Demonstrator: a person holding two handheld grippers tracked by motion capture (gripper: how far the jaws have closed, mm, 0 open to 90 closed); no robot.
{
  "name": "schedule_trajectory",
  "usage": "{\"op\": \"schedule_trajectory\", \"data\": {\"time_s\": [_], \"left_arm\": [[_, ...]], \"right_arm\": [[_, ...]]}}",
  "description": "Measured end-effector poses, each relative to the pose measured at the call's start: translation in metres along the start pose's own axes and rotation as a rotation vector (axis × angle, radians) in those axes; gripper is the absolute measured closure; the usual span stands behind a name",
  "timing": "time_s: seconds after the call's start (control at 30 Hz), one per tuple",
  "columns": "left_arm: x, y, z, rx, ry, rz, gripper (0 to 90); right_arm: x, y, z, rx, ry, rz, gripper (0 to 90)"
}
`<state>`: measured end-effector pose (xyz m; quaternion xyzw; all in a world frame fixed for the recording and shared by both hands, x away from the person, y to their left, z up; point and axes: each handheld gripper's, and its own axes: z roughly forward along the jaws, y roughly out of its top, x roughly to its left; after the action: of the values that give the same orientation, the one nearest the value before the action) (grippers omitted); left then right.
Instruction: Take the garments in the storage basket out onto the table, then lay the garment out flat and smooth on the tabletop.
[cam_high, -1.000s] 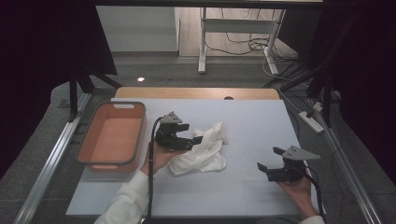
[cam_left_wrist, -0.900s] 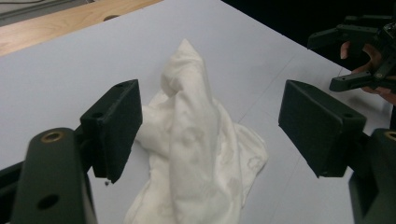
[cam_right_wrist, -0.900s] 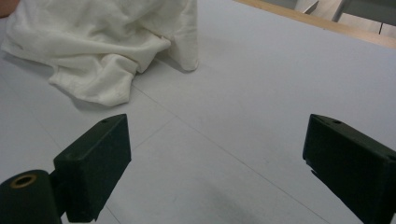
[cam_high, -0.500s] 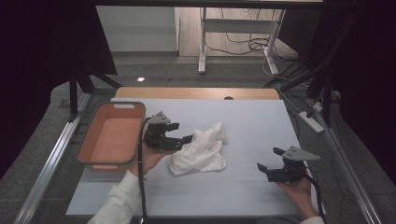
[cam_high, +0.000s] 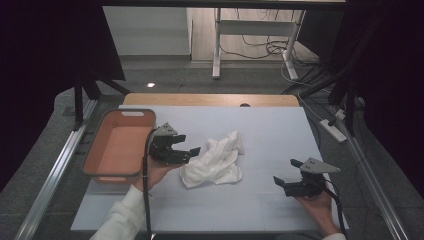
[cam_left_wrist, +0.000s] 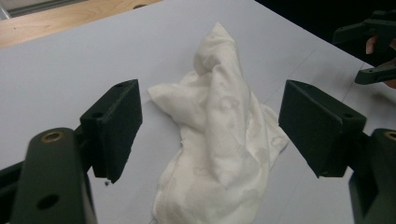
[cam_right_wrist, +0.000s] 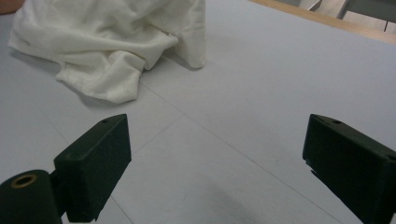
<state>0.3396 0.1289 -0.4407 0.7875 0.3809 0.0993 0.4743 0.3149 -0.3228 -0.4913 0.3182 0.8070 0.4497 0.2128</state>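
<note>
Since the earlier pictures the left gripper (cam_high: 192, 152) had moved away from the white cloth (cam_high: 215, 161), toward the orange tray (cam_high: 102, 170), and the cloth stayed on the table; the right gripper (cam_high: 285, 172) had kept its place. The left gripper's jaws stood wide apart and held nothing. In the left gripper view the cloth (cam_left_wrist: 219, 140) lay just in front of this gripper (cam_left_wrist: 210, 121), in the line between the two jaws, not touching them. The right gripper's jaws were also wide apart and empty; in the right gripper view the cloth (cam_right_wrist: 112, 42) lay ahead of this gripper (cam_right_wrist: 217, 158) and to its left, well apart from it.

The cloth was crumpled, with soft folds. Its long axis ran away from the left gripper, and the narrow, twisted end pointed to the far side of the table, a little toward the right gripper's side. The wide end lay nearer to the person.

The surface was a pale grey mat (cam_high: 270, 130) on a table with a wooden far edge (cam_high: 210, 99). The tray stood beside the left gripper, on its outer side. Behind the table there was a grey floor, the legs of a desk (cam_high: 217, 45) and some cables (cam_high: 260, 47), with dark curtains on both sides
</note>
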Motion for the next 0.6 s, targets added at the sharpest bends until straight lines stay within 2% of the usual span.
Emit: {"op": "schedule_trajectory", "data": {"time_s": [0.3,0.6], "left_arm": [[0.003,0.0,-0.005,-0.019,0.005,-0.011,21.5],[0.001,-0.001,-0.007,-0.017,0.004,-0.017,21.3]], "right_arm": [[0.005,0.002,0.006,0.015,0.028,-0.017,8.9],[0.011,0.005,0.016,0.029,0.05,-0.035,8.9]]}}
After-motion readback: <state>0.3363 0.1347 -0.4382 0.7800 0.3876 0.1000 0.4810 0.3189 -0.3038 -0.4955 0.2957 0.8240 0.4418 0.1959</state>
